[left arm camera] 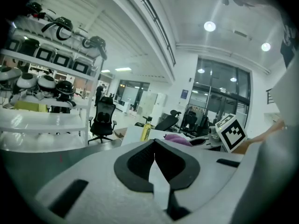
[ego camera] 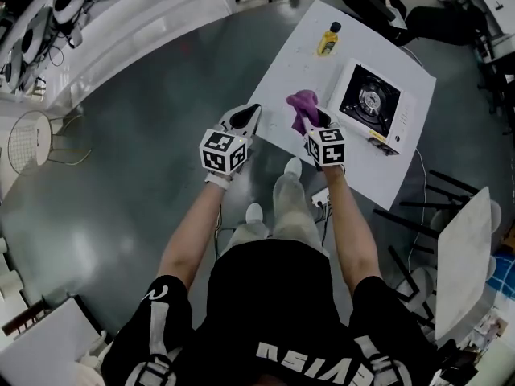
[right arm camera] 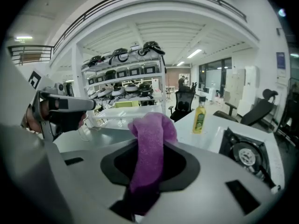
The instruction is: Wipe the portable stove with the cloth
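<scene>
My right gripper [ego camera: 316, 121] grips the cloth [ego camera: 302, 103] by the table's [ego camera: 283, 67] near edge, left gripper [ego camera: 246, 117] closed empty, portable stove [ego camera: 372, 103] apparently not wiped yet.

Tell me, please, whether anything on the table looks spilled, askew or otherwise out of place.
Nothing stands out: the portable stove sits flat on the white table, the yellow bottle stands upright with no spill visible, and the purple cloth is gripped in the right gripper.
</scene>
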Available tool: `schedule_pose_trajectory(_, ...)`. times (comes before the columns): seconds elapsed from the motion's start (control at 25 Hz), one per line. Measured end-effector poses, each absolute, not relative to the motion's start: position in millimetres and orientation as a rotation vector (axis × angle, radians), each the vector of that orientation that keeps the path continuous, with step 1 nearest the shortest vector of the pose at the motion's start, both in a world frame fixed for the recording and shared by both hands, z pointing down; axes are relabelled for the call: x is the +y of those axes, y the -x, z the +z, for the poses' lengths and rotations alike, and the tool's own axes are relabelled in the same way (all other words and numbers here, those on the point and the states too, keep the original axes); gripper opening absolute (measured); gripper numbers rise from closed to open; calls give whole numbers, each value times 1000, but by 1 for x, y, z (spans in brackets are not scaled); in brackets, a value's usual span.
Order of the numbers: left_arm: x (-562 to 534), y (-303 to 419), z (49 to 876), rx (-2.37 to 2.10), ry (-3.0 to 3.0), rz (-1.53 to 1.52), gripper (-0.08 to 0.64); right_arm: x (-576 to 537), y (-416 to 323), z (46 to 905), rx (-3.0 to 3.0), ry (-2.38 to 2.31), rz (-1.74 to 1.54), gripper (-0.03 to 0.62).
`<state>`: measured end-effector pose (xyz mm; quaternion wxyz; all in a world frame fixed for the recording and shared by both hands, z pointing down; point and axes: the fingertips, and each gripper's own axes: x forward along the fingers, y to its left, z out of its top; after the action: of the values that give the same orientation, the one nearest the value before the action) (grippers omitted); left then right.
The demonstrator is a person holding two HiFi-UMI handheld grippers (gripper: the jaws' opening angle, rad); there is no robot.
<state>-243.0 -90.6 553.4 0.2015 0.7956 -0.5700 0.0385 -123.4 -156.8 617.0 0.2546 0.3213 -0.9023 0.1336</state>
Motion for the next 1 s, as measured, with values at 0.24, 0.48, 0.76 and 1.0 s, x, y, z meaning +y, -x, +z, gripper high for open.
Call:
schedule_pose_trajectory(0.24, -67, 205, 511, -1516, -2354, 119, 8, -124, 70, 549, -2503, -1078, 322, 103)
schedule_pose_trajectory(0.48, -47, 167, 480, -1440, -2461, 126, 8, -89, 17, 503, -2515, -1244, 280, 103)
schedule_pose_trajectory(0.76, -27, 131, 469, -1379, -2521, 136, 8, -60, -22, 482, -2499, -1336, 255, 101)
schedule_pose_trajectory(1.0, -42, 99, 466, -1331, -2554, 154, 6, -65, -65, 480, -2467, -1416, 261, 101)
